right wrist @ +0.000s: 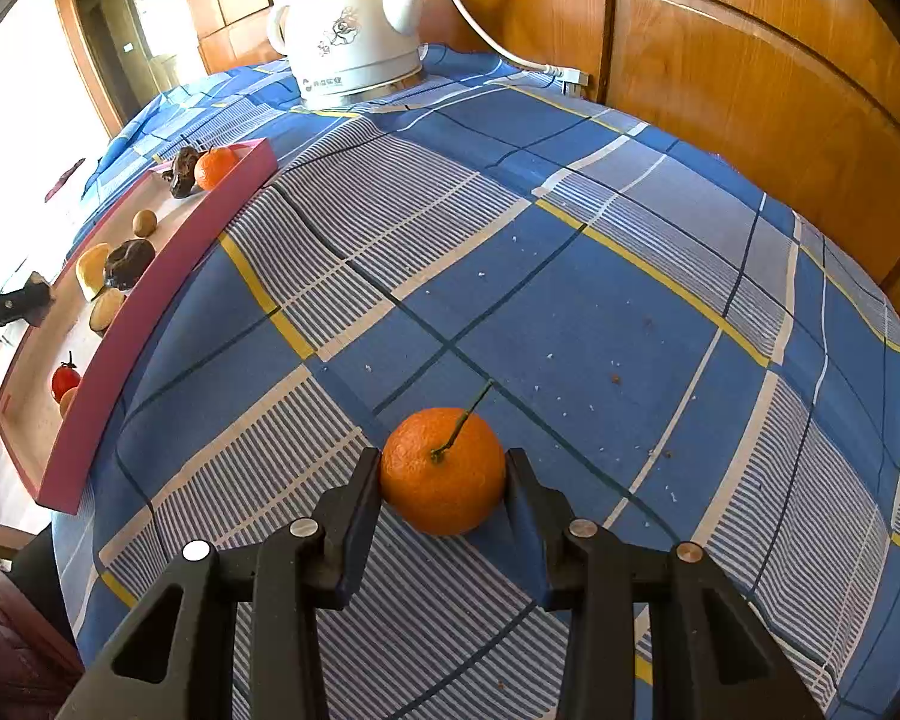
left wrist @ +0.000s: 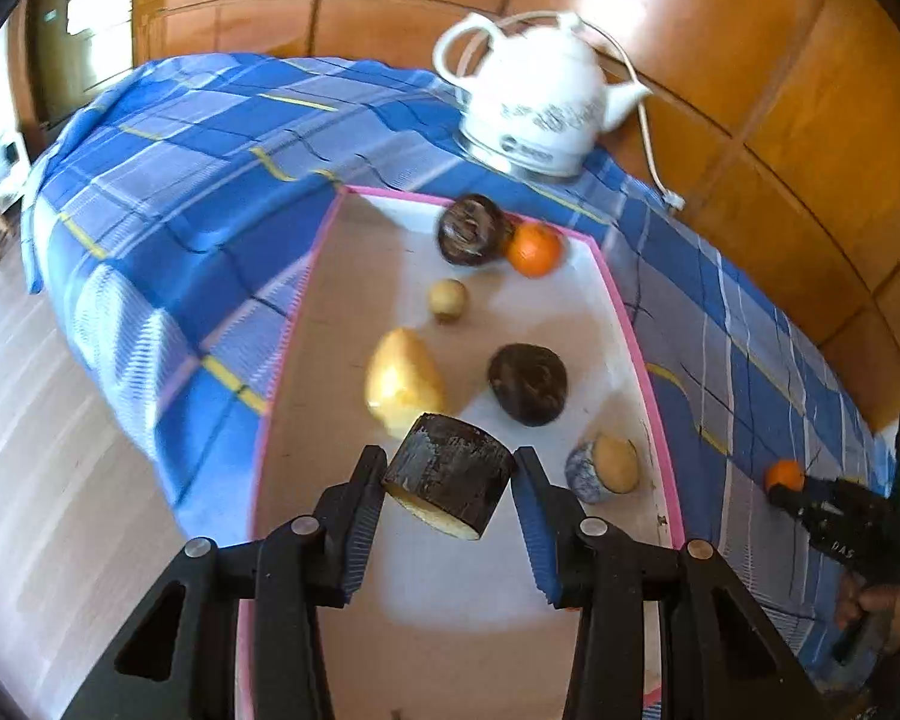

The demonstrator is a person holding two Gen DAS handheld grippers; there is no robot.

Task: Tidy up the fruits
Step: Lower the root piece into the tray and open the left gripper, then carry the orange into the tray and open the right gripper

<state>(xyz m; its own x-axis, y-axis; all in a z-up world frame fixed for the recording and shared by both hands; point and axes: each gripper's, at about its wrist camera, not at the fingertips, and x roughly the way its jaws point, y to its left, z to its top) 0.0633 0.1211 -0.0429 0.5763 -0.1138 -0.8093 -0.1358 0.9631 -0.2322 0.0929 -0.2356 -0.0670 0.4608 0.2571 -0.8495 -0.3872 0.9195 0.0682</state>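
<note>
My left gripper [left wrist: 450, 474] is shut on a dark-skinned cut piece of fruit [left wrist: 450, 477] with a pale cut face, held above the pink-rimmed tray [left wrist: 624, 324]. In the tray lie a yellow fruit [left wrist: 402, 381], a dark round fruit [left wrist: 528, 383], a small tan fruit [left wrist: 447, 299], another dark fruit [left wrist: 471, 229], an orange [left wrist: 534, 249] and a pale fruit in a foam net [left wrist: 605, 468]. My right gripper [right wrist: 444, 474] is shut on a stemmed orange [right wrist: 443, 471] that rests on the blue checked cloth [right wrist: 570, 300]. It also shows in the left wrist view [left wrist: 785, 475].
A white electric kettle [right wrist: 351, 30] with its cord stands at the back of the table by the wooden wall panels [right wrist: 750, 78]. The tray [right wrist: 150, 294] lies at the table's left edge, with a small red fruit [right wrist: 65, 380] near its front end.
</note>
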